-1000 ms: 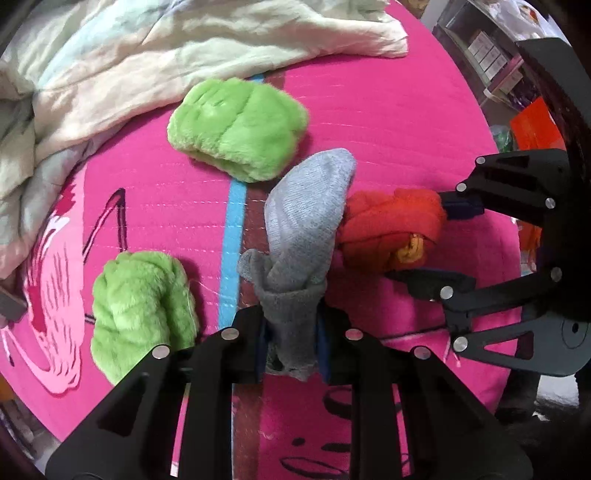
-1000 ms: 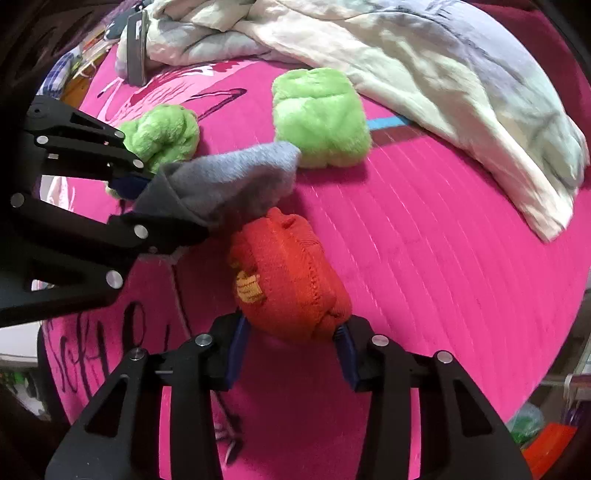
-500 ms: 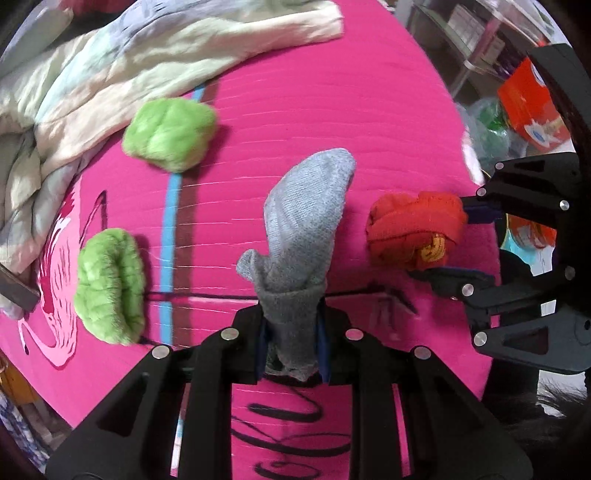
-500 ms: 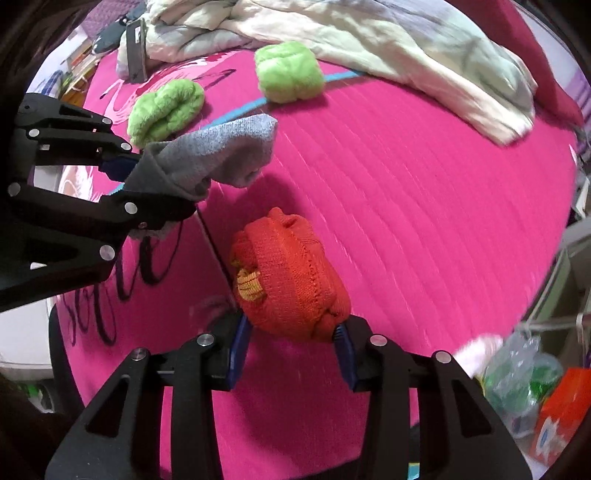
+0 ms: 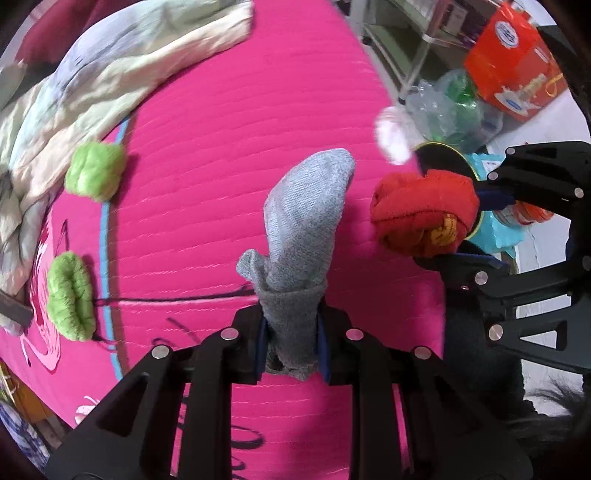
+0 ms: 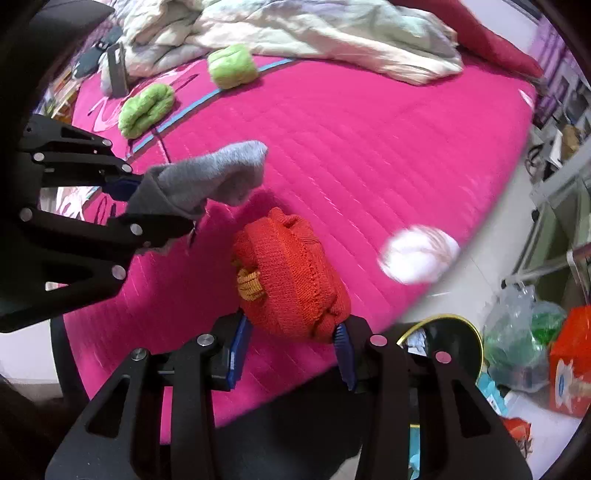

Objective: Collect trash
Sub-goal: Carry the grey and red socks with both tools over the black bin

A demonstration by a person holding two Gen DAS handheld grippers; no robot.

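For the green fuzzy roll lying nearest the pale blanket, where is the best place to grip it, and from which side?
Grip the green fuzzy roll across its middle, from above. It lies flat and apart on the pink bedcover, a compact, soft bundle, so jaws should close over its shorter width. The pale blanket lies close behind it.

Bright pink quilted bed here, with two fuzzy green bundles lying on it, plus a rumpled pale blanket along the far side.

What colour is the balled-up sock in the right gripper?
The rolled sock is orange-red with a small yellow patch, clearest in the right wrist view.
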